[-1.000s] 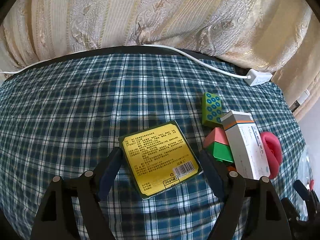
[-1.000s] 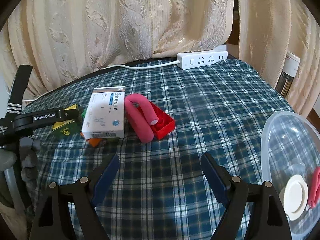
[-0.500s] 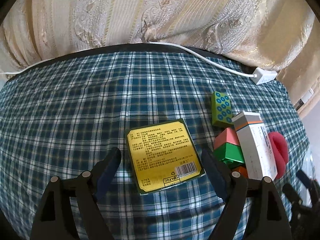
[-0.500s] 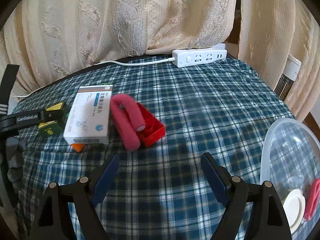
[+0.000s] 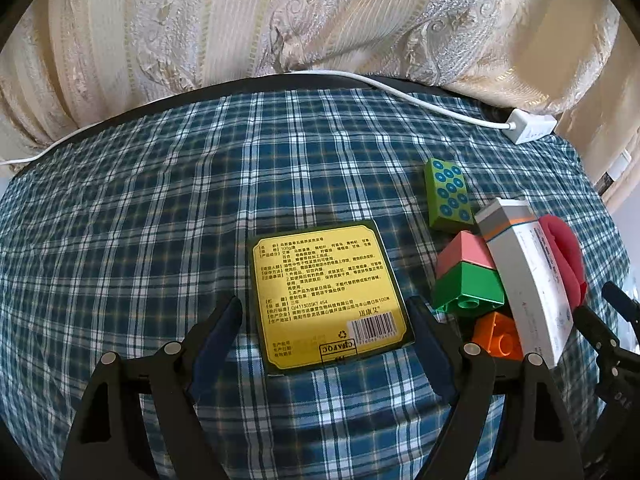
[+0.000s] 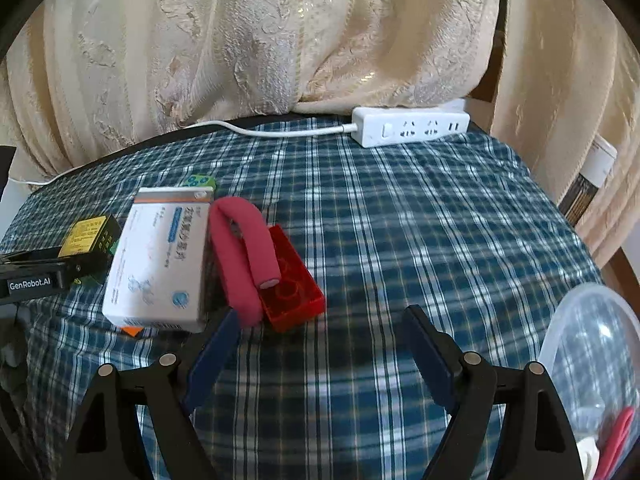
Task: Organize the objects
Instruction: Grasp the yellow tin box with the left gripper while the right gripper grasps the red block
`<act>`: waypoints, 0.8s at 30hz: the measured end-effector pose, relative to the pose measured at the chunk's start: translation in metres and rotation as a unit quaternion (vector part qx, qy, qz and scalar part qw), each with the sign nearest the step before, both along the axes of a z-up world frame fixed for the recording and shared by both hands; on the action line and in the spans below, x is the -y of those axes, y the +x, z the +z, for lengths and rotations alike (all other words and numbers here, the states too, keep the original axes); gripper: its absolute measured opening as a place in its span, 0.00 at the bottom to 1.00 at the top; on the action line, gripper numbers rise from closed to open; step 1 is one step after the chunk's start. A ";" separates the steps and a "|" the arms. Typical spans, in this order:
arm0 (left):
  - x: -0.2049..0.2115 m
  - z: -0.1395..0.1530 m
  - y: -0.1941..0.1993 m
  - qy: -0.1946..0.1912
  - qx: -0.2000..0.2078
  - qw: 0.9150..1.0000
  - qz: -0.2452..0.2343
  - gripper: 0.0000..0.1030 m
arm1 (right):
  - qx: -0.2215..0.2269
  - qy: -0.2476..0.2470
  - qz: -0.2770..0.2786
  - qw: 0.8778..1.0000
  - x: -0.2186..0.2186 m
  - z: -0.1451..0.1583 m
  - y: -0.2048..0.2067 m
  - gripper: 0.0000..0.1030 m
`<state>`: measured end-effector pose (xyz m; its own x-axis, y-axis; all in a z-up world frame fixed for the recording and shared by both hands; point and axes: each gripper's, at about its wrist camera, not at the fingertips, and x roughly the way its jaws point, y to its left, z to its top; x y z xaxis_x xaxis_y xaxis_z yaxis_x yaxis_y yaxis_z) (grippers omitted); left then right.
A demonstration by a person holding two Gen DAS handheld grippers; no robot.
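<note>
My left gripper (image 5: 326, 322) is open with its fingers on either side of the near end of a flat yellow box (image 5: 326, 292) on the plaid cloth. To its right lie a green dotted block (image 5: 447, 196), a pink and green brick (image 5: 466, 276), an orange brick (image 5: 496, 334), a white medicine box (image 5: 528, 280) and a pink foam curler (image 5: 564, 252). My right gripper (image 6: 320, 336) is open and empty, just in front of the pink curler (image 6: 248, 248), a red brick (image 6: 296, 288) and the white medicine box (image 6: 160, 260).
A white power strip (image 6: 412, 130) with its cable lies at the table's far edge against the cream curtain (image 6: 280, 40). A clear plastic container (image 6: 592, 368) with small items stands at the right. The left gripper's body (image 6: 36, 276) shows at the left.
My left gripper has moved closer over the yellow box. My right gripper has moved forward and left toward the curler and red brick.
</note>
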<state>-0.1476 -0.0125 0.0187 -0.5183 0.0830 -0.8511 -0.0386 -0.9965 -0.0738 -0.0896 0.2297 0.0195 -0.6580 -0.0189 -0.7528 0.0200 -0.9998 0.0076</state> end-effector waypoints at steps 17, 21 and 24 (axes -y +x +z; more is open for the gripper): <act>0.009 -0.008 -0.011 -0.004 -0.006 1.000 0.029 0.81 | -0.002 0.004 0.005 1.000 0.001 -0.002 -0.008 0.84; 0.009 -0.009 -0.010 -0.016 -0.008 0.999 0.033 0.81 | 0.007 0.004 0.002 1.000 -0.002 -0.006 -0.007 0.84; 0.008 -0.009 -0.008 -0.020 -0.010 0.999 0.034 0.81 | 0.013 0.007 -0.004 1.000 -0.002 -0.010 -0.011 0.84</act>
<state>-0.1553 -0.0203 0.0100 -0.5380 0.0126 -0.8428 0.0278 -0.9991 -0.0327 -0.1001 0.2317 0.0097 -0.6389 -0.0027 -0.7693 0.0120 -0.9999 -0.0065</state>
